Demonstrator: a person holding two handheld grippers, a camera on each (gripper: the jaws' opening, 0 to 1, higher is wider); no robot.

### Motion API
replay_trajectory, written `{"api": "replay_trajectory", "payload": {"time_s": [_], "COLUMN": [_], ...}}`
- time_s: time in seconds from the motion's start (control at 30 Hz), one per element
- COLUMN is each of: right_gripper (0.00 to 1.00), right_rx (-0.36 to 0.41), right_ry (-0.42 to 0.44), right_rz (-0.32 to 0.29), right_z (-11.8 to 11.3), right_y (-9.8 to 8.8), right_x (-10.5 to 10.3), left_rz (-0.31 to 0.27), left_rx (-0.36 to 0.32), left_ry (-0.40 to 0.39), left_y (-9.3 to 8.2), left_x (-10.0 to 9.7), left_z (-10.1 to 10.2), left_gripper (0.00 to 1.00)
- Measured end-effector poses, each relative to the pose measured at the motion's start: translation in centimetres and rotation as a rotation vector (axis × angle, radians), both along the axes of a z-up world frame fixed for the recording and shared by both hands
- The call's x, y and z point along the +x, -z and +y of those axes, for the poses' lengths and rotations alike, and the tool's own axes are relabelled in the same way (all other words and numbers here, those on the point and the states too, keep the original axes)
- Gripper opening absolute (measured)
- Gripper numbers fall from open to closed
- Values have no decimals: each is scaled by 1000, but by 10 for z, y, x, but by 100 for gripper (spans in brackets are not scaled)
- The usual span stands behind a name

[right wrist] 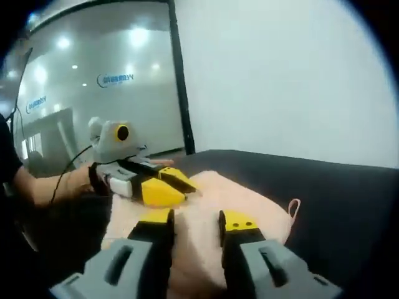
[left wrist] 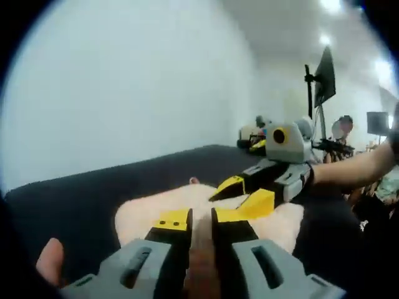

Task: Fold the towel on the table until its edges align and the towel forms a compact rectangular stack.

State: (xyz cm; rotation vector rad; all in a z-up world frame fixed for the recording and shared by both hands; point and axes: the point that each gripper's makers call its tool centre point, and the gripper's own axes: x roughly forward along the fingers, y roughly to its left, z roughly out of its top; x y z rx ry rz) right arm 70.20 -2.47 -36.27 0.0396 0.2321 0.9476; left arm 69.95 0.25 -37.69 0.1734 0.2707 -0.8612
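A pale pink towel [left wrist: 187, 208] lies bunched on the dark table [left wrist: 81, 199]. In the left gripper view my left gripper [left wrist: 201, 219] sits low over the near edge, its jaws close together with a strip of pink fabric pinched between them. My right gripper [left wrist: 244, 193] comes in from the right, jaws apart above the towel's far side. In the right gripper view the right gripper [right wrist: 198, 219] stands open over the towel [right wrist: 243, 193], whose hanging loop [right wrist: 293, 205] sticks out to the right. The left gripper [right wrist: 171, 185] rests on the towel's left part, its tips together.
The dark table [right wrist: 349, 199] reaches back to a white wall. A monitor on a stand [left wrist: 321, 81] and other gear stand at the far right. A person's forearm [left wrist: 349, 171] holds the right gripper. A glass partition [right wrist: 93, 81] lies to the left.
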Motion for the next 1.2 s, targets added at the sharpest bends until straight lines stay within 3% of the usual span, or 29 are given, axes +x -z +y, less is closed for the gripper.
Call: {"api": "replay_trajectory", "payload": {"time_s": [0.07, 0.17, 0.33, 0.47, 0.53, 0.57, 0.73, 0.83, 0.9, 1.0, 1.07, 1.1, 1.13, 1.17, 1.2], "right_gripper": [22, 22, 21, 20, 20, 20, 20, 21, 22, 29, 34, 33, 33, 33, 33], "right_rx": [10, -1, 10, -8, -7, -9, 0, -5, -8, 69, 140, 176, 178, 160, 203], "right_ry": [7, 8, 3, 12, 12, 14, 11, -20, -35, -45, -10, 23, 70, 91, 120], "right_rz": [15, 14, 63, 29, 28, 22, 13, -74, -145, -261, -216, -176, -122, -56, 20], "right_z": [3, 5, 6, 7, 6, 6, 6, 6, 6, 2, -8, -16, -25, -34, -39], "right_y": [9, 9, 12, 15, 14, 14, 11, 3, -5, -29, -40, -45, -49, -53, -62], "right_x": [-2, -3, -4, -5, -5, -5, -18, -21, -26, -26, -17, -13, -11, -14, -18], "left_rz": [-44, 21, 56, 42, 39, 37, 26, 0, -54, -25, -2, 62, 162, 137, 129], "left_rx": [-77, -174, -183, -170, -170, -169, -177, -186, -182, -214, -189, -170, -189, -135, -85], "left_ry": [-1, -18, -32, -44, -37, -26, -13, 5, 18, 17, 45, 47, -14, -44, -60], "left_y": [-7, -1, 1, 4, 2, 1, -1, -3, -7, -14, -15, -17, -22, -34, -44], "left_x": [0, -5, -12, -6, -8, -19, -21, -17, -14, -6, -10, -17, -17, -18, -20], "left_z": [-1, 8, 9, 10, 8, 4, 1, 0, -1, 4, 6, 13, 22, 31, 40], "left_gripper": [14, 14, 9, 7, 7, 7, 7, 7, 8, 10, 15, 18, 24, 32, 35]}}
